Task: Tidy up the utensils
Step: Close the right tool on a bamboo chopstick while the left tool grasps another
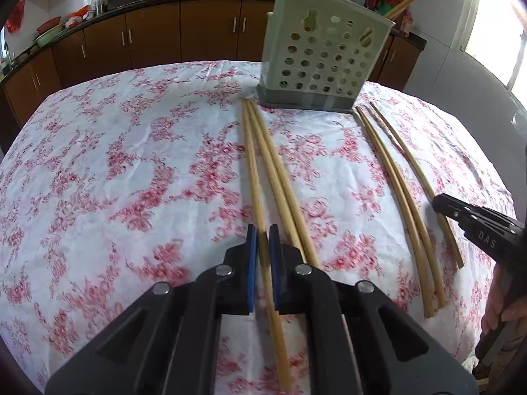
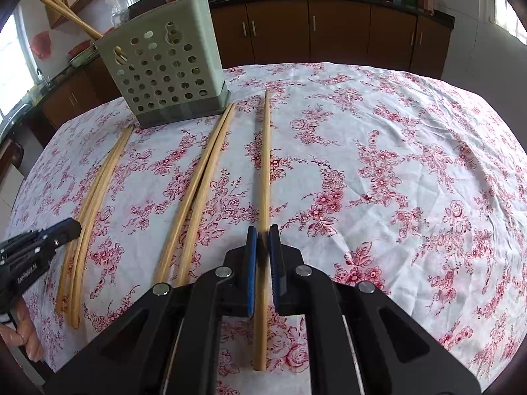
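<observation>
A perforated green utensil holder [image 1: 321, 62] stands at the far side of the table and holds several chopsticks; it also shows in the right wrist view [image 2: 168, 69]. Bamboo chopsticks lie on the floral cloth in groups. My left gripper [image 1: 263, 233] has its blue pads closed around the leftmost chopstick [image 1: 253, 177], beside two more chopsticks [image 1: 280, 177]. My right gripper [image 2: 263, 235] is shut on a single chopstick [image 2: 265, 164]. A pair of chopsticks [image 2: 201, 184] lies left of it. Each gripper shows at the edge of the other's view.
The round table wears a white cloth with red flowers [image 2: 395, 181]. Three more chopsticks [image 1: 398, 184] lie right of the holder. Brown kitchen cabinets [image 1: 148, 39] and a dark counter with pans run behind the table. A window [image 1: 494, 33] is at the right.
</observation>
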Demonstrator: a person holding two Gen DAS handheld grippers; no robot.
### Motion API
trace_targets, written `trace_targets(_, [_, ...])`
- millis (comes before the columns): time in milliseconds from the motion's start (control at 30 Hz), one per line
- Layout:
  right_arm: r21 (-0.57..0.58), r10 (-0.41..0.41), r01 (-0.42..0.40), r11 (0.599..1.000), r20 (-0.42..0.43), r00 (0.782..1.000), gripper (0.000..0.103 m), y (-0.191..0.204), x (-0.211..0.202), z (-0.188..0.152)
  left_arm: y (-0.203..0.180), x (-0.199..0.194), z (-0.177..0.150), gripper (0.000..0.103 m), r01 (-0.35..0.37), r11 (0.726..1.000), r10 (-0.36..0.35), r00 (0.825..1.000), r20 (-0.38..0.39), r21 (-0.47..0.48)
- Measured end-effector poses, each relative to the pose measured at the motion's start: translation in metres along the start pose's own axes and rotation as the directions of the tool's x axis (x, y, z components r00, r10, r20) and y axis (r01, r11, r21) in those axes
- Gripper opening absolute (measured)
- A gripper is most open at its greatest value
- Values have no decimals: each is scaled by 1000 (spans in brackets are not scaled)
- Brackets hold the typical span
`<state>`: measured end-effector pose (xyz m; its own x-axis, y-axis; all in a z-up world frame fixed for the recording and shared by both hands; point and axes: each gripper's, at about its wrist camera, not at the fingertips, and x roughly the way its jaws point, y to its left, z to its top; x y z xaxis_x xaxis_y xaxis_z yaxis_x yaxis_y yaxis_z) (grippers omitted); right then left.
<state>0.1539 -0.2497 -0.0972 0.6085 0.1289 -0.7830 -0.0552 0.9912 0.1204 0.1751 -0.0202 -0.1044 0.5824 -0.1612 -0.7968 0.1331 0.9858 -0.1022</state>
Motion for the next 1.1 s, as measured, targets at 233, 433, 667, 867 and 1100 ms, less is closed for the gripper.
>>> trace_targets(233, [15, -56, 56, 998, 22, 998, 8, -13, 10, 17, 51, 10, 26, 8, -120, 992, 120, 993, -1, -50])
trace_targets(433, [40, -65, 64, 997, 24, 998, 9, -27, 15, 27, 78, 11, 33, 10, -124, 989, 126, 992, 15, -82])
trace_targets(667, [8, -83, 83, 997, 54, 995, 9, -23, 14, 21, 72, 10, 30, 10, -131, 989, 134, 990, 39, -74])
trace_targets(867, [9, -82, 81, 997, 54, 995, 9, -24, 15, 22, 75, 9, 29, 10, -106, 990, 110, 993, 42, -95])
trace_targets(1100, [13, -77, 76, 997, 54, 996, 9, -24, 14, 20, 81, 12, 30, 10, -99, 990, 104, 994, 42, -100])
